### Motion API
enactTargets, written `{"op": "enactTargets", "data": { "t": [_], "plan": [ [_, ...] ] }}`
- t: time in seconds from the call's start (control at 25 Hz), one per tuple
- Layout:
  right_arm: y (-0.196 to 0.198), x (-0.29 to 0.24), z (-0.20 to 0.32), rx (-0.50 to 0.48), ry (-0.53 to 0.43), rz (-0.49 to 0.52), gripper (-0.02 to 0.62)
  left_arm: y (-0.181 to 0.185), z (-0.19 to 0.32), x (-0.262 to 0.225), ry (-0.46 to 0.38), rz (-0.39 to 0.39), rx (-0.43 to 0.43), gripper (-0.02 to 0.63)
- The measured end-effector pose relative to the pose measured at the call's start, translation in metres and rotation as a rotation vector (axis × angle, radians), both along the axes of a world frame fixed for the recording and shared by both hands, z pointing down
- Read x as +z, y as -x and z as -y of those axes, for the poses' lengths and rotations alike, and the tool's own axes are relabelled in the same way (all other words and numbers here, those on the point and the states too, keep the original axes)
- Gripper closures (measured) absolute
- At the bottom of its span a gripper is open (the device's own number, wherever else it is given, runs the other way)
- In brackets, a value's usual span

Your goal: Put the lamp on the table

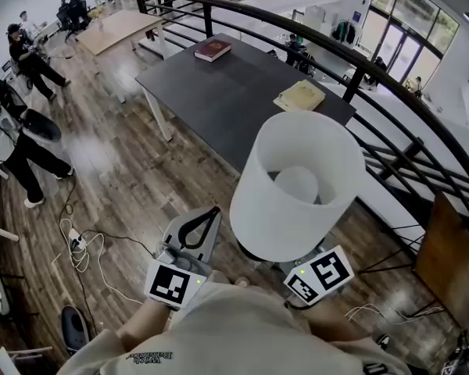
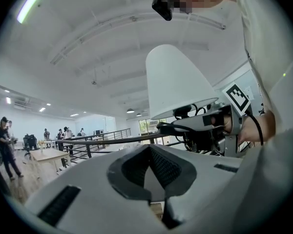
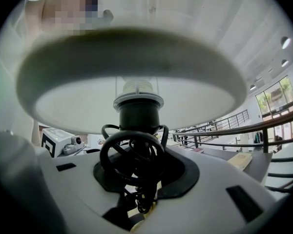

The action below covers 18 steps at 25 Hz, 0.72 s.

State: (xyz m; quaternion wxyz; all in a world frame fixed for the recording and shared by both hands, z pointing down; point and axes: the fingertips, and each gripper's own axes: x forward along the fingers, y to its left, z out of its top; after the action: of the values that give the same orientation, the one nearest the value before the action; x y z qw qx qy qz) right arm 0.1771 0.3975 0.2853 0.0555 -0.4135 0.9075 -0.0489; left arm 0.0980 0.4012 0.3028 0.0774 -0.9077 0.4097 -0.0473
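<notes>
Right gripper view: the right gripper (image 3: 136,172) has its jaws closed on the lamp (image 3: 137,112), gripping the dark stem just under the socket. A black cord (image 3: 118,152) is coiled in loops around that stem, right at the jaws. The white shade (image 3: 132,65) spreads overhead and fills the upper part of the view. At the far right lie a dark table (image 3: 219,155) and a black railing (image 3: 278,123).

Left gripper view: the left gripper (image 2: 147,149) has its jaws drawn together at the tips, with nothing between the dark pads. The lamp hangs in the air to the right, held upright. Far left, several people (image 2: 5,147) stand near a pale wooden table (image 2: 49,156).

Head view: the lamp is near the middle, in the air above the wood floor (image 1: 125,170), short of the dark table's near edge and not resting on it. The left gripper sits low, just left of the shade. On the table, a red book (image 1: 213,49) lies at the far end and a yellow notebook (image 1: 299,96) by the right edge. The railing curves along the right. White cables (image 1: 82,248) trail across the floor at the near left.
</notes>
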Motion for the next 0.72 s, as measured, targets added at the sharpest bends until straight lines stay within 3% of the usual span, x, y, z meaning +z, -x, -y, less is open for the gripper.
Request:
{"op": "enactTargets", "data": {
  "t": [0.72],
  "plan": [
    [-0.011,0.011,0.034,-0.032,-0.055,-0.008,0.479,-0.011,0.031,0.016,-0.059,0.007,-0.042,0.6]
  ]
}}
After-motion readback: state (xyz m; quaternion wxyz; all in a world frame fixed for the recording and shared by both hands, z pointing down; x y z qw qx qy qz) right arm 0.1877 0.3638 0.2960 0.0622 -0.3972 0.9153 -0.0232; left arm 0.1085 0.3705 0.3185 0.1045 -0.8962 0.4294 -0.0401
